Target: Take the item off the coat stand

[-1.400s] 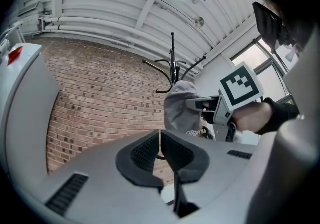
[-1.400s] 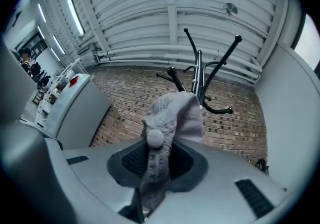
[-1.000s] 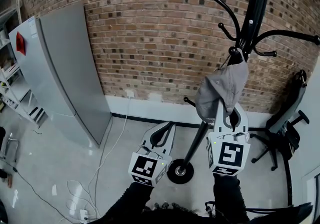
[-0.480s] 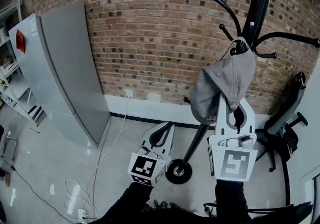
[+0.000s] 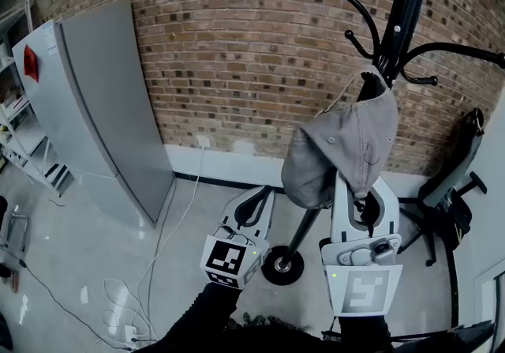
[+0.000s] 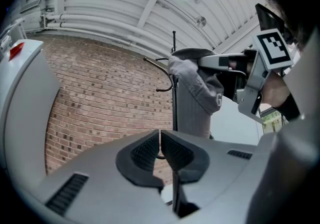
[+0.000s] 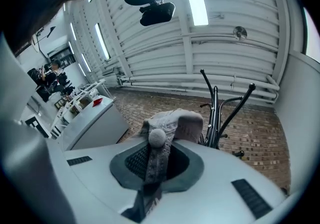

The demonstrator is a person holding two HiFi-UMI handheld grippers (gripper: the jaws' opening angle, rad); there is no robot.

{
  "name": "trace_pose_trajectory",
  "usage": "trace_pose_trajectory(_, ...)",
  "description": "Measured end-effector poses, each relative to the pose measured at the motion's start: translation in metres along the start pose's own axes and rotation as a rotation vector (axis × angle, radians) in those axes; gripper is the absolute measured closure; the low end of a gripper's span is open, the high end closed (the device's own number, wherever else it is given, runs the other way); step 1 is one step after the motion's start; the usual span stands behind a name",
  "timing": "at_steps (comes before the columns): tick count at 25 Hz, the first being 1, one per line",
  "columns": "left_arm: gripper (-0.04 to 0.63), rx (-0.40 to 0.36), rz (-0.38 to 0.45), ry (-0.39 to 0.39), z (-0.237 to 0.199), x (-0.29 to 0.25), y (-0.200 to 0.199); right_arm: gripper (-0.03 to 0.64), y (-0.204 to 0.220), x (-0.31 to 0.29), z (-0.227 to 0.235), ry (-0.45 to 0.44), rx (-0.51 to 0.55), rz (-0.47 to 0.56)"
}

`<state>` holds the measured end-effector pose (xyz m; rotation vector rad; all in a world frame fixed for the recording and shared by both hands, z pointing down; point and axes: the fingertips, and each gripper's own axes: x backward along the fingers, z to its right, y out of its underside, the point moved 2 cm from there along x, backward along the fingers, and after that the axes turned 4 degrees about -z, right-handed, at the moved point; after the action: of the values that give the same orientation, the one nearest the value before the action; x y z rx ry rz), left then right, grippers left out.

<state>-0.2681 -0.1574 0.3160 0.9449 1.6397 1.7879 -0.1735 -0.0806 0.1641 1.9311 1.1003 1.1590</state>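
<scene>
A grey cap (image 5: 339,146) hangs at a lower hook of the black coat stand (image 5: 398,20) at the right of the head view. Its top still lies against that hook, and I cannot tell whether it rests on it. My right gripper (image 5: 357,185) reaches up from below, shut on the cap's fabric; in the right gripper view the cap (image 7: 160,138) sits pinched in my right gripper (image 7: 157,160). My left gripper (image 5: 260,201) hangs lower to the left, shut and empty, with its jaws pressed together (image 6: 160,140). It looks at the cap (image 6: 192,80).
A brick wall stands behind the stand. A tall grey cabinet (image 5: 102,107) leans at the left, with shelving beyond it. A black office chair (image 5: 458,185) is at the far right. The stand's round base (image 5: 282,264) and loose cables (image 5: 158,264) are on the floor.
My right gripper has come up and nearer with the cap, and the cap has swung up and out to the left, away from the pole. The left gripper has hardly moved.
</scene>
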Motion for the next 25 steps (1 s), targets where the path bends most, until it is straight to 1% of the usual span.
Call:
trace_pose_trajectory(7, 0.575, 0.005, 0.004, 0.002, 0.006, -0.008, 0.000, 0.591, 0.018, 0.026, 0.018, 0.016, 0.008, -0.035)
trace_pose_trajectory(11, 0.575, -0.002, 0.016, 0.041, 0.025, -0.016, -0.005, 0.591, 0.031, 0.040, 0.031, 0.033, 0.006, -0.067)
trace_pose_trajectory(15, 0.575, -0.018, 0.027, 0.089, 0.046, -0.025, -0.008, 0.591, 0.054, 0.055, 0.051, 0.075, -0.004, -0.124)
trace_pose_trajectory(20, 0.575, -0.017, 0.020, 0.108, 0.060, -0.038, -0.010, 0.591, 0.085, 0.067, 0.074, 0.119, -0.036, -0.193)
trace_pose_trajectory(25, 0.575, -0.027, 0.031, 0.138, 0.078, -0.048, -0.025, 0.591, 0.107, 0.072, 0.088, 0.156, -0.063, -0.219)
